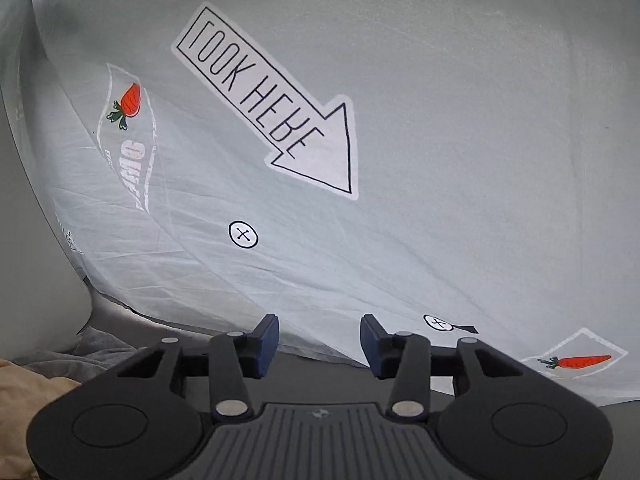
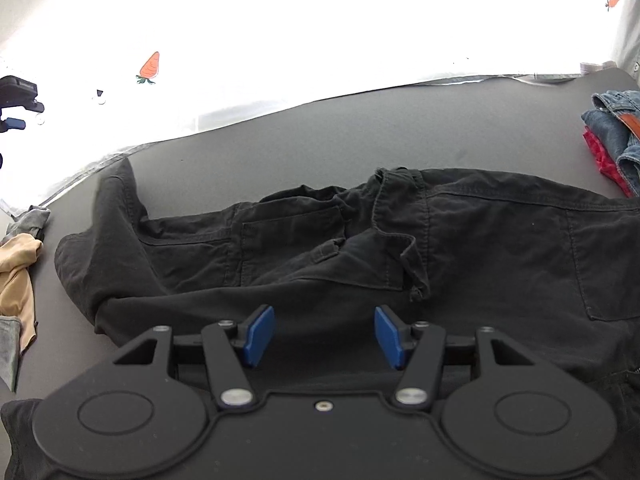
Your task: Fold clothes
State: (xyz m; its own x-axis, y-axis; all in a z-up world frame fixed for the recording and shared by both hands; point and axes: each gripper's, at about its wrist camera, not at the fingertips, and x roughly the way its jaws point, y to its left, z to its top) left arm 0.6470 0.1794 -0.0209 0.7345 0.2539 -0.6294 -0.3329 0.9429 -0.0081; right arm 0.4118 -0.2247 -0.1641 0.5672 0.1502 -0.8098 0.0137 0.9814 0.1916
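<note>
In the left wrist view, the left gripper point(image 1: 319, 346) hangs with its jaws wide apart and nothing between its two dark blue pads point(image 1: 267, 344), facing a pale grey-white printed cloth backdrop point(image 1: 460, 140) that rises behind the dark grey table surface point(image 1: 320, 360). The cloth carries one white arrow graphic lettered "LOOK HERE" point(image 1: 280, 108), upside down to the camera, two small crossed-circle marks point(image 1: 243, 234), and two orange carrot prints point(image 1: 130, 102), one at upper left and one at lower right. A tan crumpled garment point(image 1: 16, 396) lies at the lower left corner. In the right wrist view, the right gripper point(image 2: 325, 338) is likewise spread wide and empty, its two bright blue pads point(image 2: 260, 334) poised just above a pair of black cargo trousers point(image 2: 360, 248) lying rumpled across the table, waistband near the middle and one leg stretched left. Blue denim jeans with a brown belt point(image 2: 616, 136) rest folded on a red garment point(image 2: 600, 156) at the right edge, well apart from the trousers. The tan garment and a grey garment point(image 2: 8, 344) sit at the left edge. The backdrop is overexposed here, with two carrot prints visible.
</note>
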